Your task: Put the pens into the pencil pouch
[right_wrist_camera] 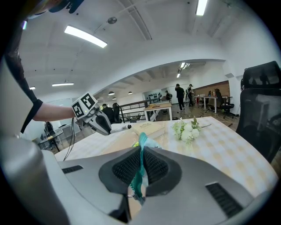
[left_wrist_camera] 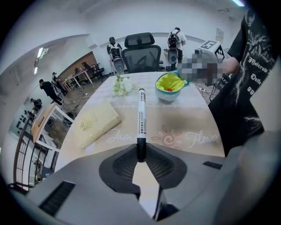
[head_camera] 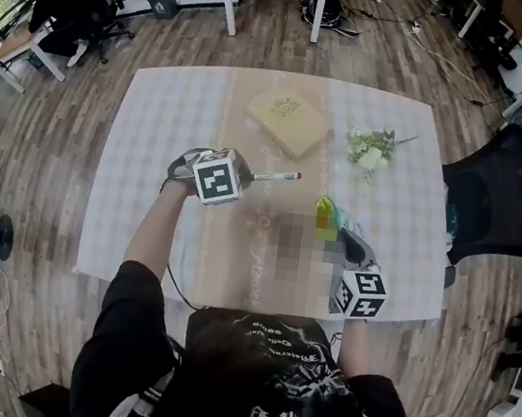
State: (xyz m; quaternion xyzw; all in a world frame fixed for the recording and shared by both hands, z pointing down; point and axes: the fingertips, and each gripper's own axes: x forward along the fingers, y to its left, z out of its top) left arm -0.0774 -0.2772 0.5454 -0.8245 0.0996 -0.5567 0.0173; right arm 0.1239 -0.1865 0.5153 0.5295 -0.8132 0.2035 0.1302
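At left, left tongs (left_wrist_camera: 140,151) clamped tight on the black tail of a white-barrelled marker pen (left_wrist_camera: 141,118) with printed label and black cap, carried clear of the pale checked cloth-covered surface (head_camera: 156,143), capped tip aimed across toward the pouch. Likely light, rigid and smooth-skinned, so apt to swivel or slip when pinched this near one end; steadier if taken closer to mid-barrel, though the end grip does leave most of the length free to go in first. Just beyond the pen, a pale yellow rectangular book (head_camera: 289,119) lying flat, no part of the job. Right of centre, a soft fabric pencil pouch (head_camera: 326,216) in yellow-green with teal trim, apparently resting on the surface with its mouth gaping upward. Looks limp and light, liable to fold shut, sag or tip over if released; best held by the rim, as here, to keep the opening spread for the incoming tip. Farther back, a small spray of white flowers (head_camera: 372,149) with green leaves, well apart from the pouch. At right, right tongs (right_wrist_camera: 141,162) pinched shut on the teal edge of the pouch, fabric sandwiched between the ribbed black pads. Pen not yet inside; no other pens to be seen on the surface
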